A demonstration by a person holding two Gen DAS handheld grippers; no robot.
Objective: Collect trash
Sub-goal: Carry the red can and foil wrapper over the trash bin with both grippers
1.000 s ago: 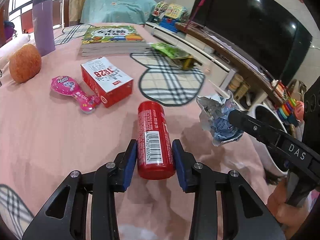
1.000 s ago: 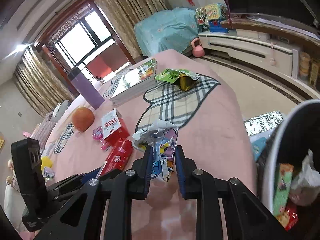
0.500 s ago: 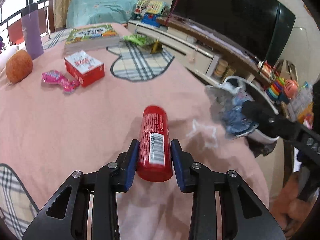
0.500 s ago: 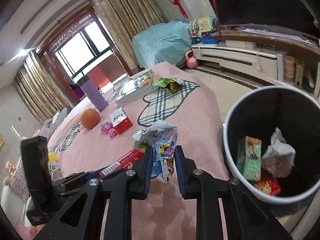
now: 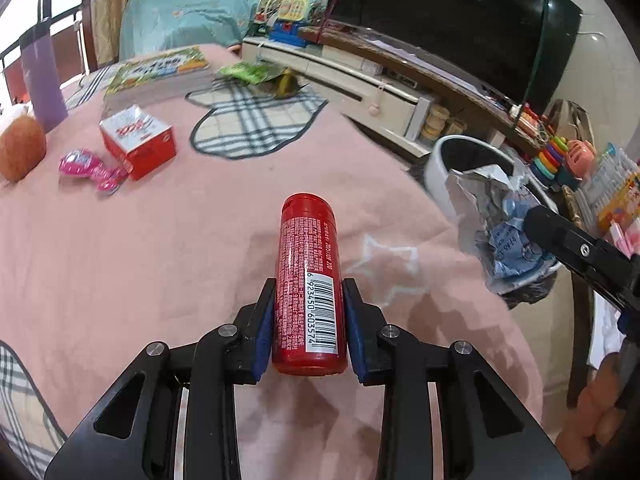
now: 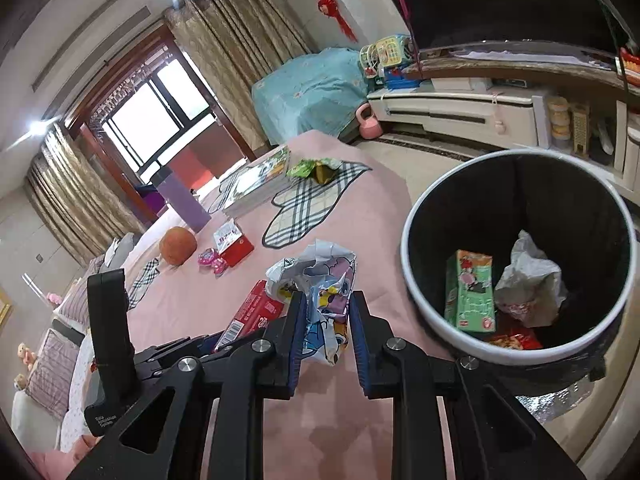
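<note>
The left gripper (image 5: 308, 320) is clamped on one red cylindrical can (image 5: 309, 280) with white fine print and a barcode, lying lengthwise between the blue pads, cap pointing to 12 o'clock above the pink tablecloth (image 5: 160, 248). The right gripper (image 6: 326, 336) pinches one crumpled cartoon-printed wrapper (image 6: 320, 292), silvery inside, held at the table's edge. At 2 o'clock from it stands one white-rimmed trash bin (image 6: 404, 240) with a black liner, holding one green carton (image 6: 468, 292), one crumpled pale wrapper (image 6: 532, 284) and some red packaging. Farther off on the table: one red box (image 5: 138, 142), one pink toy (image 5: 90, 168), one green snack bag (image 5: 252, 74).
</note>
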